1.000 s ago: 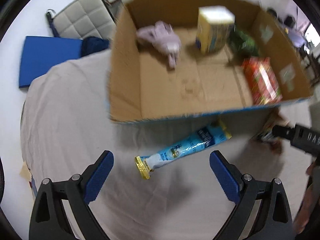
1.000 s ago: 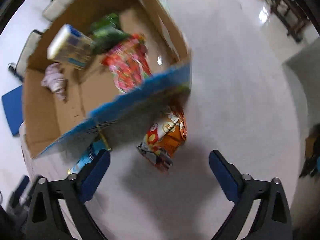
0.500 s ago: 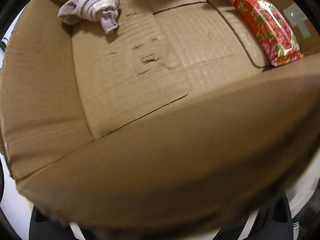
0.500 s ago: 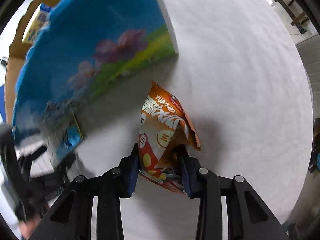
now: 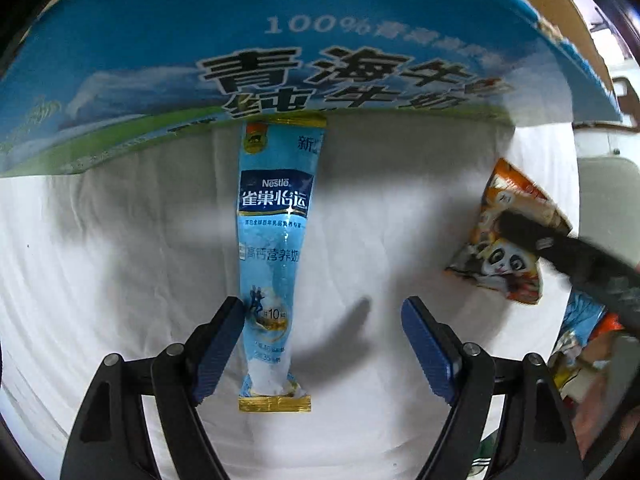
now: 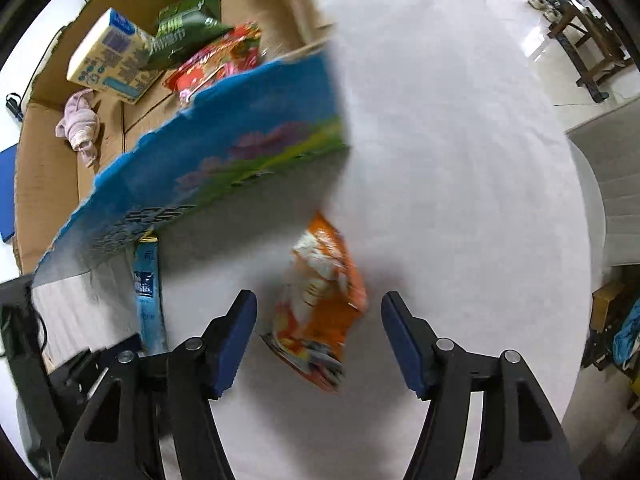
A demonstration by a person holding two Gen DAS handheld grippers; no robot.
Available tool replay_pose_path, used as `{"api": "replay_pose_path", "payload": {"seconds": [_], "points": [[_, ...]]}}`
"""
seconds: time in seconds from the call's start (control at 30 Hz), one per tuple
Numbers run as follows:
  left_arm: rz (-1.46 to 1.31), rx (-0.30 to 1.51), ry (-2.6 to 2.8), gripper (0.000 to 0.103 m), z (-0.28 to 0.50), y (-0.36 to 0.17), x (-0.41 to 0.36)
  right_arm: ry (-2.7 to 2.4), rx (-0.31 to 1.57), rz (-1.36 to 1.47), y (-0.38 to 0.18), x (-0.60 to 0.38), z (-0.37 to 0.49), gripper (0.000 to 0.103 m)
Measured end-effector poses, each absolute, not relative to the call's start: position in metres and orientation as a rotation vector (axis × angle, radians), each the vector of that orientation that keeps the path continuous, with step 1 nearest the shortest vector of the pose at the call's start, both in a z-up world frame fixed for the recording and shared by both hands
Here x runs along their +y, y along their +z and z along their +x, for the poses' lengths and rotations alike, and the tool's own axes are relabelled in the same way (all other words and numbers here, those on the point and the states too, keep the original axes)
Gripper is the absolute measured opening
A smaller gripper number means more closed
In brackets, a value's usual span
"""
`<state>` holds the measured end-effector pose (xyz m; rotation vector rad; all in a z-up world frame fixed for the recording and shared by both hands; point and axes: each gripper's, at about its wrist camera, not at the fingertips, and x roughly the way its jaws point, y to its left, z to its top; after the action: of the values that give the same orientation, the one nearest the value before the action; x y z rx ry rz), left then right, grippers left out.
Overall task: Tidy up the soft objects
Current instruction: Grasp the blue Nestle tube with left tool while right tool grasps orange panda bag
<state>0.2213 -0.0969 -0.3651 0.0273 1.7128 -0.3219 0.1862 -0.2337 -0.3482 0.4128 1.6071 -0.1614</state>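
Left wrist view: a long light-blue Nestle sachet [image 5: 275, 256] with gold ends lies flat on white cloth [image 5: 120, 240], top end under the blue box [image 5: 280, 40]. The left gripper [image 5: 323, 344] is wide open, its left pad touching the sachet. The right gripper [image 6: 319, 344], also open and empty, straddles an orange snack bag [image 6: 320, 304].

A home dining room, by the look of it: a round table under a white cloth [image 6: 460, 160], a pale padded chair [image 6: 624, 216] tucked at its right edge, dark wooden furniture [image 6: 580, 40] on glossy floor tiles beyond, and a milk carton box [image 6: 224, 160] holding household goods.
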Motion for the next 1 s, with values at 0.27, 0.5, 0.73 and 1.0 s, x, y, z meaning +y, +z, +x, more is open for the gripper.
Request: {"api": "replay_pose_path", "payload": {"seconds": [0.27, 0.5, 0.73, 1.0], "points": [[0.074, 1.653, -0.247, 0.031, 0.23, -0.363, -0.095, -0.174, 1.681, 0.425, -0.379, -0.234, 0.178, 0.05], [-0.04, 1.645, -0.239, 0.012, 0.207, -0.357, -0.069, -0.124, 1.708, 0.41, -0.382, -0.231, 0.145, 0.046], [-0.11, 1.65, -0.247, 0.012, 0.176, -0.358, -0.059, -0.054, 1.701, 0.456, -0.371, -0.219, 0.114, 0.045], [-0.158, 1.575, -0.334, 0.011, 0.145, -0.304, -0.079, 0.058, 1.602, 0.461, -0.301, -0.22, 0.129, 0.044]]}}
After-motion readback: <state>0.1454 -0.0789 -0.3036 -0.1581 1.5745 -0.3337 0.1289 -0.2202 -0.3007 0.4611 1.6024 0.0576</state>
